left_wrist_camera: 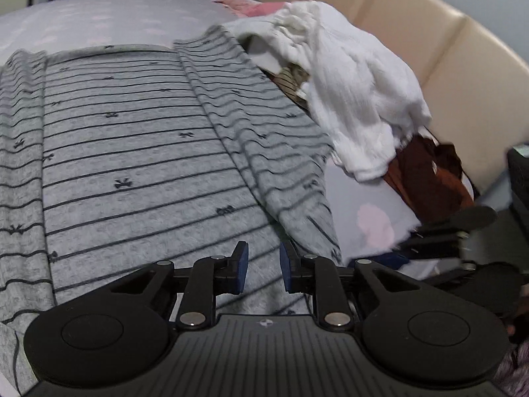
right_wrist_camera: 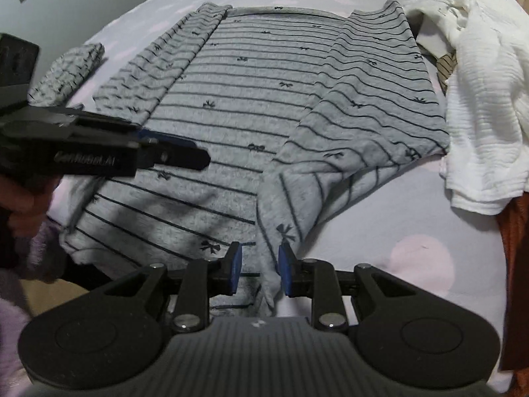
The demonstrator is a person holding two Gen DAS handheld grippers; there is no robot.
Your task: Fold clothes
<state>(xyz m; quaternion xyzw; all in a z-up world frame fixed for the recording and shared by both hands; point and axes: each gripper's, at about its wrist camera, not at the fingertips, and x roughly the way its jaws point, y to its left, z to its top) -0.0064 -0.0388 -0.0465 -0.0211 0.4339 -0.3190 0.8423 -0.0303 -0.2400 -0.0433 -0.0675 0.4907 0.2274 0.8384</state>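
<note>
Grey striped shirt (right_wrist_camera: pixel 238 99) spread on the bed (right_wrist_camera: pixel 380 225), sleeves folded in.
Centre frame: my left gripper (left_wrist_camera: pixel 264 266) hovers over the hem, jaws parted, empty; my right gripper (right_wrist_camera: pixel 258 266) straddles the sleeve cuff, pads not pressing; white cloth (right_wrist_camera: pixel 482 99) heaped right.

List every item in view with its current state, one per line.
Striped top: spread flat, both sleeves folded in.
White cloth: crumpled, unfolded.
Brown garment: crumpled, partly under the white cloth.
Small striped piece: folded.
Left tool: open, empty.
Right tool: open over the sleeve end.
</note>
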